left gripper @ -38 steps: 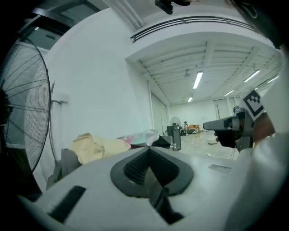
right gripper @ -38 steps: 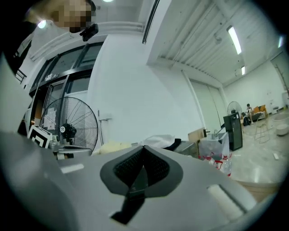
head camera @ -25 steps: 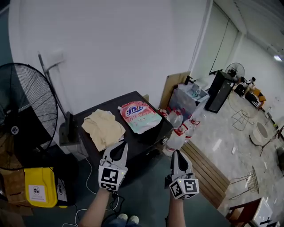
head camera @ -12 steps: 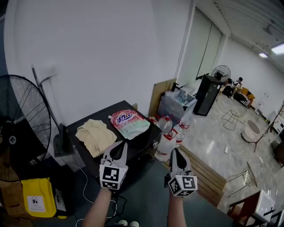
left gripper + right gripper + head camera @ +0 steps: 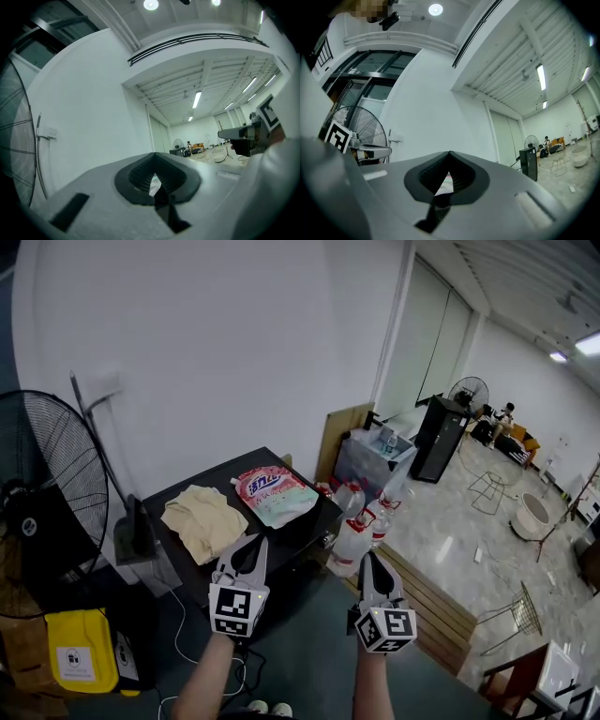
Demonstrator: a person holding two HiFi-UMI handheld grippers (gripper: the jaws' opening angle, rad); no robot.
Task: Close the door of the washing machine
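left claw is sitting clenched, jaws pressed together, nothing between them. right claw, just beside it, is likewise clenched and empty. both are pointing at a black cabinet just ahead. the washing machine door is not showing in any view, so i cannot place it. beyond the left claw, a beige cloth and a detergent pouch are lying on the cabinet top. water bottles are standing ahead of the right claw, and a floor fan is standing well left of the left claw.

Two claws show, left claw and right claw, plus two fans, near fan and far fan, one worktop, one beige cloth, one detergent pouch, one yellow bin.
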